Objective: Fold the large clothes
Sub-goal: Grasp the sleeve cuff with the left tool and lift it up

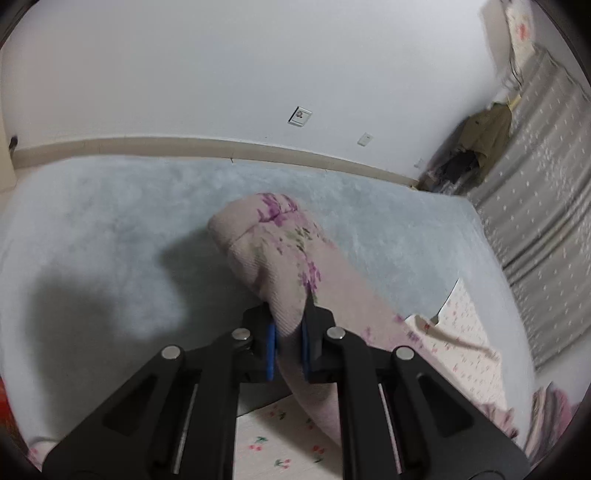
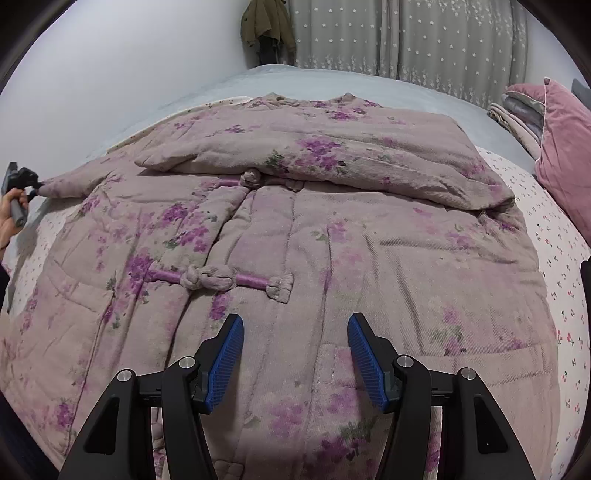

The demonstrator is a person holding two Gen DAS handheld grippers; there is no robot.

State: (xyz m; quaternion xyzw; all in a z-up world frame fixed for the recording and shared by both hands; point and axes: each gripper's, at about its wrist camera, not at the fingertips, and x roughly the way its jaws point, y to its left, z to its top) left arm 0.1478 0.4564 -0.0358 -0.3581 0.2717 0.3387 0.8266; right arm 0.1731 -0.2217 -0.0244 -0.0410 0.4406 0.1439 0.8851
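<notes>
A large padded pink jacket with purple flowers (image 2: 295,229) lies front-up on the bed, fastened with knotted cloth buttons (image 2: 207,278). Its right sleeve (image 2: 332,155) is folded across the chest. My left gripper (image 1: 288,336) is shut on the cuff of the left sleeve (image 1: 280,251) and holds it lifted off the bed; it also shows at the far left of the right wrist view (image 2: 26,181). My right gripper (image 2: 295,354) is open and empty, just above the jacket's lower front.
The bed has a pale blue blanket (image 1: 110,221) and a white sheet with small cherries (image 2: 554,229). A pink pillow (image 2: 565,155) and folded bedding (image 2: 517,118) lie at the right. A wall, grey curtains (image 2: 406,37) and a hanging olive coat (image 2: 266,26) stand behind.
</notes>
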